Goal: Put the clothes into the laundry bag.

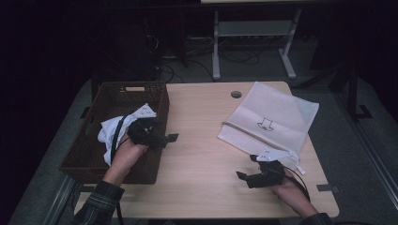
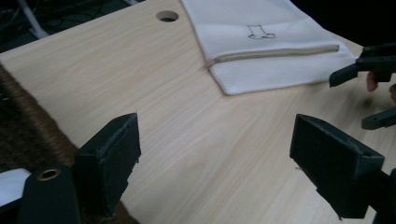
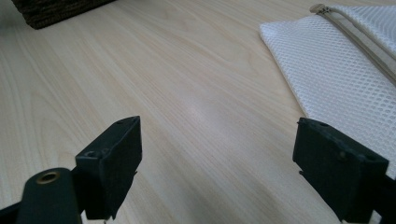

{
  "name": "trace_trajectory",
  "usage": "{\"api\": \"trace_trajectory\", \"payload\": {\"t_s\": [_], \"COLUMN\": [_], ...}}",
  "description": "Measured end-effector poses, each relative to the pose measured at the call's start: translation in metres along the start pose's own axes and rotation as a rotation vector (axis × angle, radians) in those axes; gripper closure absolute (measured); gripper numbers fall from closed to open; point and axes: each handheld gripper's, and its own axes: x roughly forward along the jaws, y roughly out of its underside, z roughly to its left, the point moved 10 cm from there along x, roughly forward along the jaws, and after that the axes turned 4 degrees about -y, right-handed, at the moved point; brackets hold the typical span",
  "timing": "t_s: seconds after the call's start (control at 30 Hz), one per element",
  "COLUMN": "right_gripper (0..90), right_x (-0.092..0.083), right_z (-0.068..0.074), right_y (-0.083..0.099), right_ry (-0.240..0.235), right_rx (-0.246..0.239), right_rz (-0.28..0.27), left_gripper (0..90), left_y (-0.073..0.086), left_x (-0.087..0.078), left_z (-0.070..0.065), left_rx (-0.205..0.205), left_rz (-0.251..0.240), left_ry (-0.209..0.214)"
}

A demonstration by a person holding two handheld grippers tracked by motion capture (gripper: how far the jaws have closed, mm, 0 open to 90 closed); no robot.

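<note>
The left gripper [image 1: 171, 137] is hovering at the basket's [image 1: 94, 154] right rim, jaws standing spread with nothing between them. The cloth [image 1: 110, 129] is lying inside the basket, behind and to the left of those jaws, apart from them. The right gripper [image 1: 240, 175] is resting low over the table [image 1: 197, 154], jaws likewise spread and empty. The mesh bag [image 1: 272, 119] is lying flat just beyond it, to the right of its jaws.

Wooden table [image 1: 202, 136]; wicker basket [image 1: 155, 93], white mesh bag [image 1: 277, 112]
</note>
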Motion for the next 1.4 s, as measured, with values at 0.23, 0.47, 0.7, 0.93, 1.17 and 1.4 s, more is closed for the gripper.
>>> {"api": "trace_trajectory", "payload": {"t_s": [0.23,0.47,0.7,0.93,1.17,1.4], "right_gripper": [14.9,14.8,14.8,14.8,14.8,14.7], "right_x": [0.000,0.000,0.000,0.002,0.002,0.002], "right_z": [0.000,0.000,0.000,0.000,0.000,0.000], "right_y": [0.000,0.000,0.000,0.001,0.002,0.002], "right_ry": [0.000,0.000,-0.001,-0.003,-0.004,-0.005], "right_rx": [0.002,-0.003,-0.005,-0.004,-0.003,-0.002], "right_rz": [-0.003,-0.005,-0.001,0.007,0.006,0.008], "left_gripper": [15.6,15.6,15.6,15.6,15.5,15.5], "left_y": [0.005,0.010,0.019,0.029,0.044,0.056], "left_x": [-0.011,-0.025,-0.034,-0.044,-0.051,-0.053], "left_z": [0.020,0.041,0.062,0.084,0.111,0.134], "left_rx": [-0.010,-0.019,-0.038,-0.057,-0.079,-0.096], "left_rz": [-0.002,-0.007,0.011,0.029,0.071,0.123], "left_ry": [-0.036,-0.086,-0.128,-0.171,-0.236,-0.282]}}
